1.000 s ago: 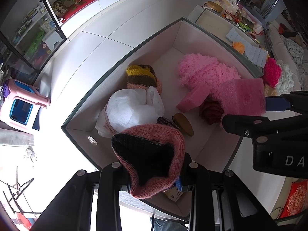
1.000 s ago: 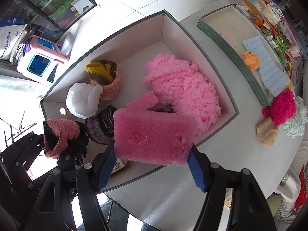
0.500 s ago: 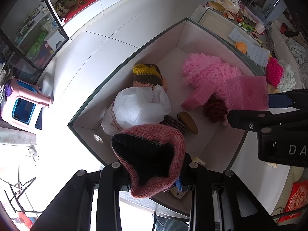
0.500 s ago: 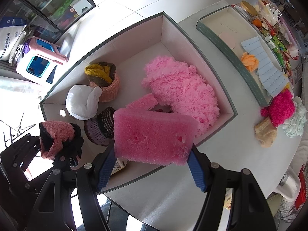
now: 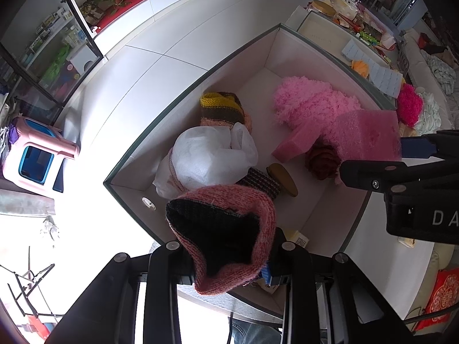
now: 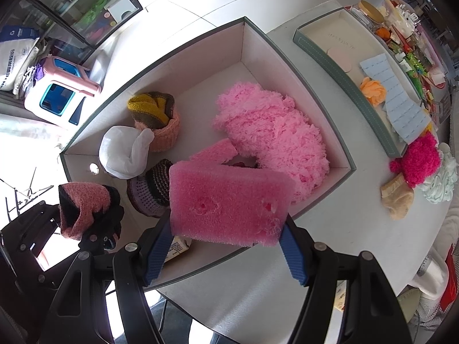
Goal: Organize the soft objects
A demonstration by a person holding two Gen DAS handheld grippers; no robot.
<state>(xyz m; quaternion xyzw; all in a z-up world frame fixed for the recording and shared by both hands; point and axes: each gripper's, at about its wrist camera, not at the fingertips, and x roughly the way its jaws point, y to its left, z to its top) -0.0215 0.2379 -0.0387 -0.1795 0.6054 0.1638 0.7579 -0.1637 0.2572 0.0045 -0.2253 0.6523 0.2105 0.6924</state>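
While both grippers hang over the open box [image 6: 338, 154], each one has something soft in its grip. The left gripper [image 5: 229, 263] is closed tight on a pink knitted hat with a dark lining [image 5: 226, 229], which gapes open toward the camera above the near-left corner of the box. The right gripper [image 6: 226, 246] stands about half spread, its blue pads [image 6: 292, 258] pressed against the two ends of a pink sponge block [image 6: 229, 200], held flat above the near wall of the box.

Down inside the box, a fluffy pink bundle [image 6: 272, 137] fills the right side, with a smaller pink sponge piece [image 6: 215, 150] just beside it. Along the left wall sit a yellow-and-brown knit tucked into a peach knitted cup [image 6: 156, 117], a white plastic-wrapped bundle [image 6: 123, 154] next to it, and a striped purple knitted hat [image 6: 152, 189] nearer the front. From the left wrist view a dark red knitted rose [image 5: 322, 162] and a small olive oval piece [image 5: 282, 179] lie on the box floor.

On the white surface [image 6: 330, 243] to the right of the box lie a magenta pompom [image 6: 416, 162], a tan plush piece [image 6: 398, 200], a pale green ruffled thing [image 6: 443, 180] and the box lid [image 6: 324, 54].
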